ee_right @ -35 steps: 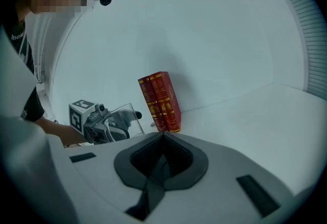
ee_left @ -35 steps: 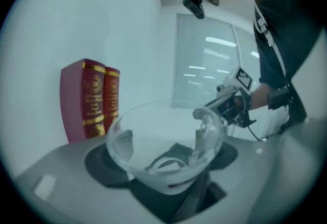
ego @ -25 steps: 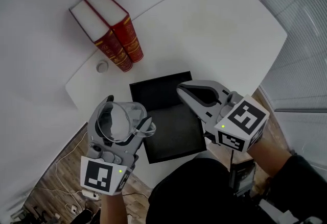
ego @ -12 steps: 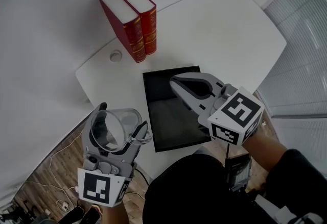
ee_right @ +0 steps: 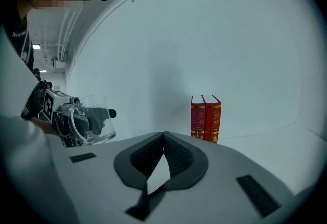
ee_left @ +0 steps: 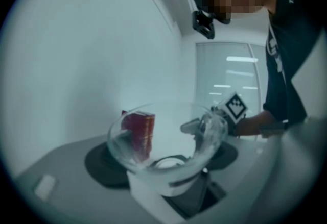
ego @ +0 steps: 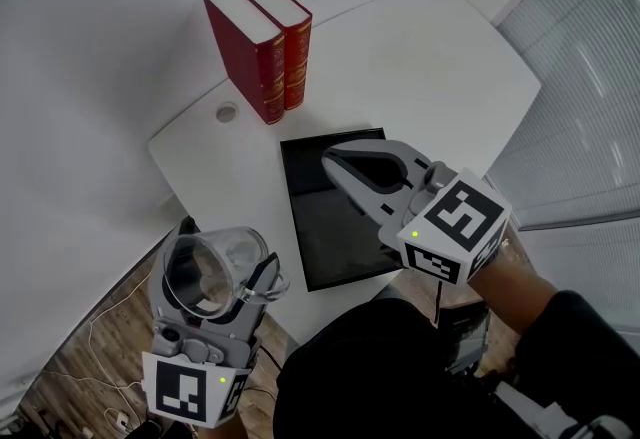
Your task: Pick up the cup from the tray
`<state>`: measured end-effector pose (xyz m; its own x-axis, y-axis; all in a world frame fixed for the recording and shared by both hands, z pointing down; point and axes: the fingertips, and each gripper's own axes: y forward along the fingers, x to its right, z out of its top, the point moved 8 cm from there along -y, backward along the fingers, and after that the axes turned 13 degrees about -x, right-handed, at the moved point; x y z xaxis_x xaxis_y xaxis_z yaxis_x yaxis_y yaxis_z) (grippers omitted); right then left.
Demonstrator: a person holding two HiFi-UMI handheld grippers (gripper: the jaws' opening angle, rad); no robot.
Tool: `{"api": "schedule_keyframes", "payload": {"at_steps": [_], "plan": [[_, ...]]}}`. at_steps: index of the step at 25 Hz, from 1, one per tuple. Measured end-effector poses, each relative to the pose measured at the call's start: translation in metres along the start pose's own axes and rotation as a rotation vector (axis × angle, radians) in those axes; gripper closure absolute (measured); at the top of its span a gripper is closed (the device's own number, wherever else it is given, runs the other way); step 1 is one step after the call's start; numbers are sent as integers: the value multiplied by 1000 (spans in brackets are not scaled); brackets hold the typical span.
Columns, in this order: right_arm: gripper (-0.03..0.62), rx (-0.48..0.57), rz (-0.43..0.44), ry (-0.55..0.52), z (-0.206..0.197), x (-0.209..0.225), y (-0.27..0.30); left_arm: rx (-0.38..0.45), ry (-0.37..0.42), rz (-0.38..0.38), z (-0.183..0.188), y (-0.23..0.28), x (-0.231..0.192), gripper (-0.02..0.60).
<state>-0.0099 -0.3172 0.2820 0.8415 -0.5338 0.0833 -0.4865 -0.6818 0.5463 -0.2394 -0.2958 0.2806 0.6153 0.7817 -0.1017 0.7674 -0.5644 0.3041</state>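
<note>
A clear plastic cup point(ego: 205, 272) lies on its side between the jaws of my left gripper point(ego: 225, 252), which is shut on it. It is held in the air off the table's near-left edge, above the floor. In the left gripper view the cup point(ee_left: 168, 141) fills the space between the pads. The black tray point(ego: 320, 227) lies bare on the white table point(ego: 420, 57). My right gripper point(ego: 335, 159) hovers over the tray, jaws shut with nothing in them. The right gripper view shows its pads meeting point(ee_right: 163, 139) and the held cup point(ee_right: 92, 118) off to the left.
Two red books point(ego: 262, 42) stand upright at the table's far-left side, also in the right gripper view point(ee_right: 205, 118). A small round cap point(ego: 227, 113) sits in the tabletop beside them. Window blinds point(ego: 590, 77) run along the right. Wooden floor with cables point(ego: 90, 357) lies lower left.
My left gripper has drawn back toward the person with the cup, away from the tray and past the table's edge. The right gripper has stayed over the tray.
</note>
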Motion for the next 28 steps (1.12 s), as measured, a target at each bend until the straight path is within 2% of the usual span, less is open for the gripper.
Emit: {"api": "schedule_keyframes", "payload": {"at_steps": [7, 14, 28], "plan": [[580, 0, -8, -25, 5, -2, -10, 14, -4, 1, 4, -4, 6, 178], [580, 16, -5, -38, 0, 0, -31, 14, 15, 32, 11, -9, 31, 178], [580, 60, 6, -59, -43, 21, -116, 15, 65, 62, 17, 3, 136, 178]]}}
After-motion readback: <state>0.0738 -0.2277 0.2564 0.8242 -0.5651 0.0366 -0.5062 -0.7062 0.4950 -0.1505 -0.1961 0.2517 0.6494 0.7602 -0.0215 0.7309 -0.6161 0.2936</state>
